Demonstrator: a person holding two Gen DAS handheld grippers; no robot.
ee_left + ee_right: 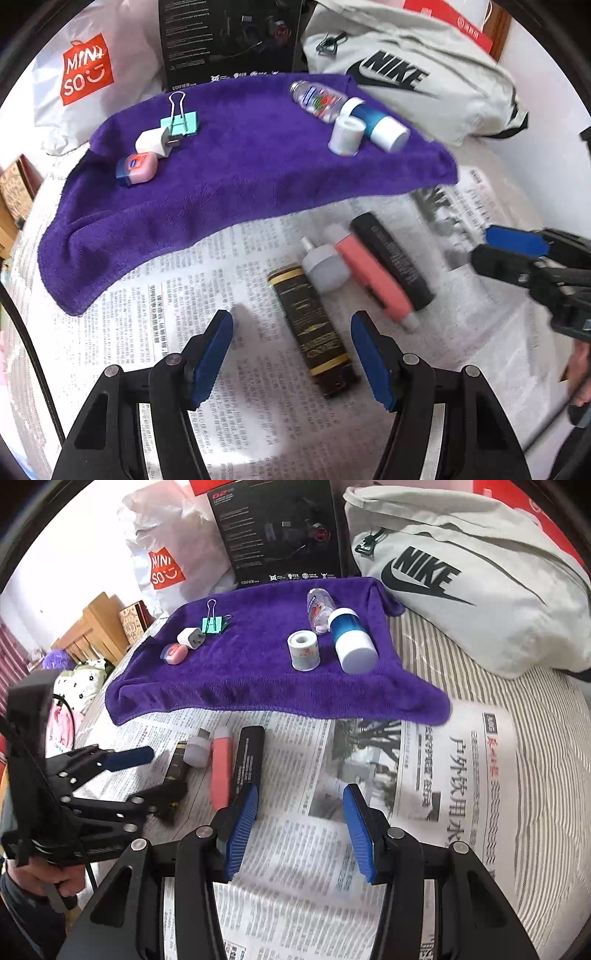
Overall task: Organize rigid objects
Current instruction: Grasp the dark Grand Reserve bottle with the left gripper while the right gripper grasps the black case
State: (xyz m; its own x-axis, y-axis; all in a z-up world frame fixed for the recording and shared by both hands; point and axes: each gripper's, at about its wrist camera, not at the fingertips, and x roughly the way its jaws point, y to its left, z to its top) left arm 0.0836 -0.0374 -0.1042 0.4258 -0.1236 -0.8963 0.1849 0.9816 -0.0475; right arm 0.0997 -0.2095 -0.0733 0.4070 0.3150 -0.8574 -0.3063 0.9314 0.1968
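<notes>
Blue-padded left gripper [291, 354]: jaws parted, empty, straddling the black-and-gold rectangular tube [314, 332] on newspaper [184, 314] | right gripper [299, 827]: jaws parted, empty, over newsprint | black bar [247, 760] and pink marker [221, 768] just left of its left finger | purple towel [258, 679] beyond, bearing white-capped blue bottle [351, 642], white tape roll [303, 650].

Bright daylight, fisheye edges (slight blur)
</notes>
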